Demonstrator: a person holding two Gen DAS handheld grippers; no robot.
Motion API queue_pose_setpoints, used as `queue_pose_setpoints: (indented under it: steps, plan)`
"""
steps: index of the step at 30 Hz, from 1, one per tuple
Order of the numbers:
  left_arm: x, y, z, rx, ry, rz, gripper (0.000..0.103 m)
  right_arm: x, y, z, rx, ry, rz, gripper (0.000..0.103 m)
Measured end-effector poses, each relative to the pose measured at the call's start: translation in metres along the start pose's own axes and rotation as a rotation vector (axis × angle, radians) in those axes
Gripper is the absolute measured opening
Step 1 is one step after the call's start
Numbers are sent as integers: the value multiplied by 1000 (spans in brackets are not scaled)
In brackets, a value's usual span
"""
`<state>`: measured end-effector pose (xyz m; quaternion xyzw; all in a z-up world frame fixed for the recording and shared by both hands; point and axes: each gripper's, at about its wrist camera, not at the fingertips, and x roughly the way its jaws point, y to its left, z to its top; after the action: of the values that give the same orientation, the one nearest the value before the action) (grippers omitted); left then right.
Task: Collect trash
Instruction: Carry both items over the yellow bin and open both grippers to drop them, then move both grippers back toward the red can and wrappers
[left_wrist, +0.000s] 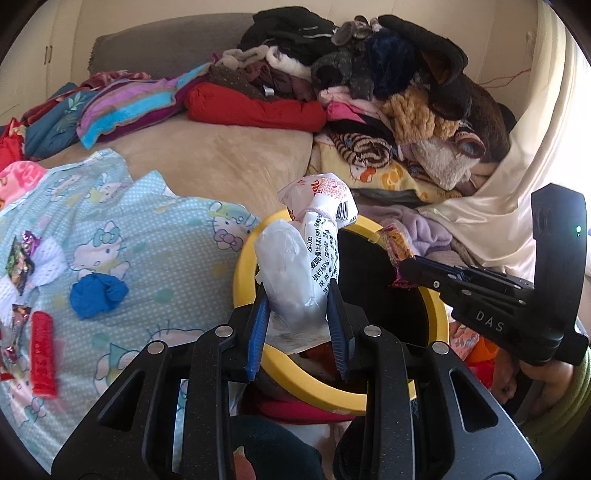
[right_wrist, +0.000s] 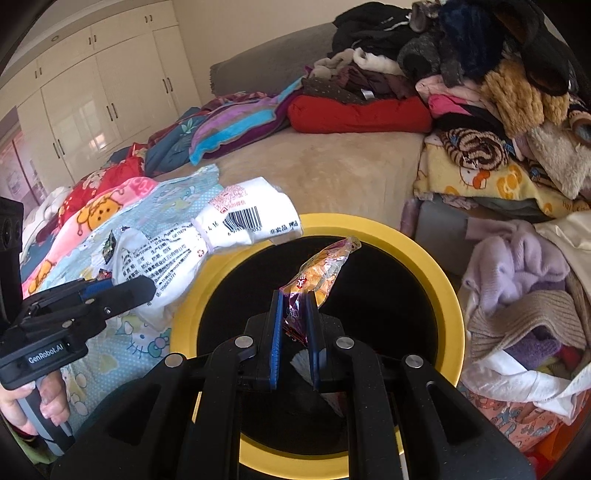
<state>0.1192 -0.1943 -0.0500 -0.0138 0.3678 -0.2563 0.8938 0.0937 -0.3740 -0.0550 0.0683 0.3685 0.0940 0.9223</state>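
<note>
Bin (right_wrist: 448, 291), yellow rim, black liner, beside bed for drop-off. Left gripper (left_wrist: 299, 314) clamps white printed bag (left_wrist: 306, 254) above rim; right gripper (right_wrist: 294, 325) pinches orange snack wrapper (right_wrist: 321, 273) over opening, seemingly ready for release.

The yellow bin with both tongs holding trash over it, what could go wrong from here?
1. The white bag in the left tongs hangs over the yellow bin's rim, not its opening; released now, it might land on the bedsheet.
2. The right tongs pinch only the orange wrapper's end, so it could slip early.
3. Both tongs crowd the opening and could collide.
</note>
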Motion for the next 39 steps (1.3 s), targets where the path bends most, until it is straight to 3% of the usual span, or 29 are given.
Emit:
queue_pose_setpoints:
  steps: [13,15,17,19,23,25,26,33,39]
  plan:
    - [27,-8,-2,18,66,-13,30,15,-17,-8,28,62,-16,14]
    - [26,-8,-2,15,62,-20,31,16,-20,-9,41,66,-28,23]
    - [23,-8,-2,13,45,-27,36,16,-24,-9,55,67,-31,35]
    - [19,-7,-1,7,28,-25,54,16,-26,-10,64,67,-37,37]
    - [4,-3,3,-22,-26,-19,74,15,-25,-11,67,60,-54,50]
    - [-4,-1,4,-26,-49,-9,88,13,-23,-10,65,49,-58,53]
    - [-9,1,4,-30,-60,-5,90,12,-22,-10,63,42,-62,57]
    - [-33,14,1,-53,-122,44,92,-2,-7,-6,46,-31,-66,72]
    - [-51,23,0,-62,-165,79,92,-12,9,-4,29,-72,-72,78]
